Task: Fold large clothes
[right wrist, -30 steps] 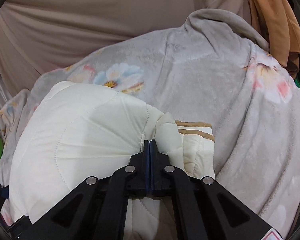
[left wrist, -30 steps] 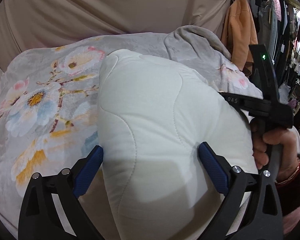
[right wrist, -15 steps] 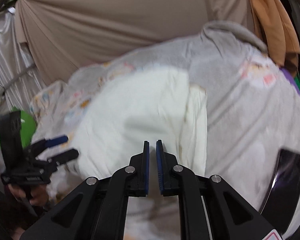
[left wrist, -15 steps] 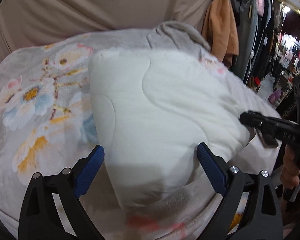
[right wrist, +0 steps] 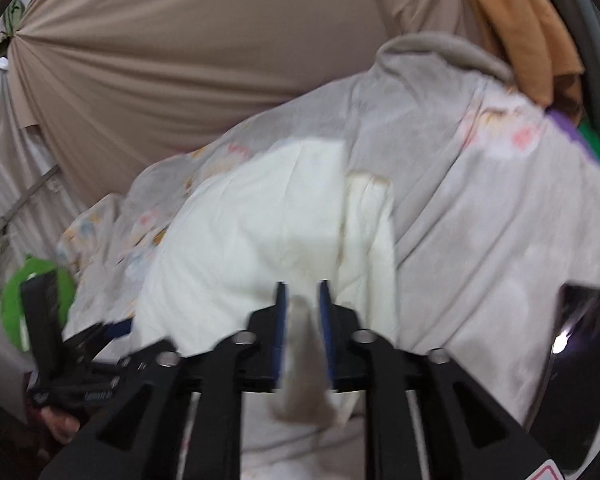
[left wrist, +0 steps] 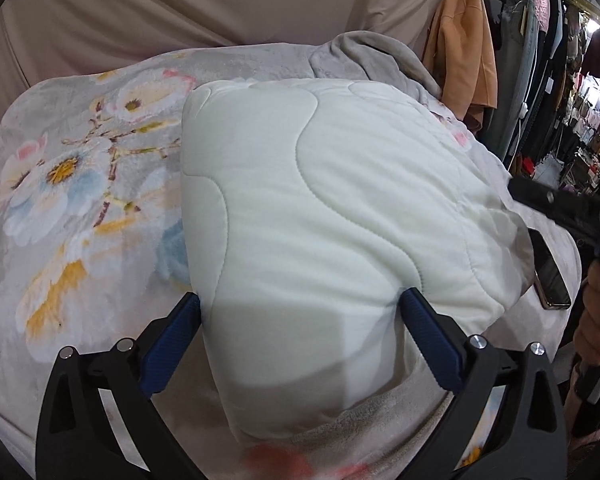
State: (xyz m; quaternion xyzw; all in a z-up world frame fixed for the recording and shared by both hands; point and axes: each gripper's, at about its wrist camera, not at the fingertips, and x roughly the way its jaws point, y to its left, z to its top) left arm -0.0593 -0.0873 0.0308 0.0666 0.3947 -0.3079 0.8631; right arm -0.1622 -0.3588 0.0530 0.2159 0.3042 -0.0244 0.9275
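A folded cream quilted garment (left wrist: 320, 208) lies on a grey floral blanket (left wrist: 80, 200). My left gripper (left wrist: 300, 312) is wide open, its blue pads on either side of the garment's near end. In the right wrist view the garment (right wrist: 268, 232) lies ahead, blurred. My right gripper (right wrist: 302, 296) is partly open and back from the garment, with a grey fold of blanket showing between its fingers. The right gripper also shows at the right edge of the left wrist view (left wrist: 560, 204), and the left gripper shows at the lower left of the right wrist view (right wrist: 80, 352).
A dark phone (left wrist: 548, 268) lies on the blanket just right of the garment; it also shows in the right wrist view (right wrist: 580, 360). A beige drape (left wrist: 220, 8) hangs behind. An orange garment (left wrist: 460, 52) and racks of clothes stand at right. A green object (right wrist: 32, 288) sits at left.
My right gripper let go of the garment, opened and pulled back. The garment dropped flat onto the blanket. My left gripper stayed open around its near end.
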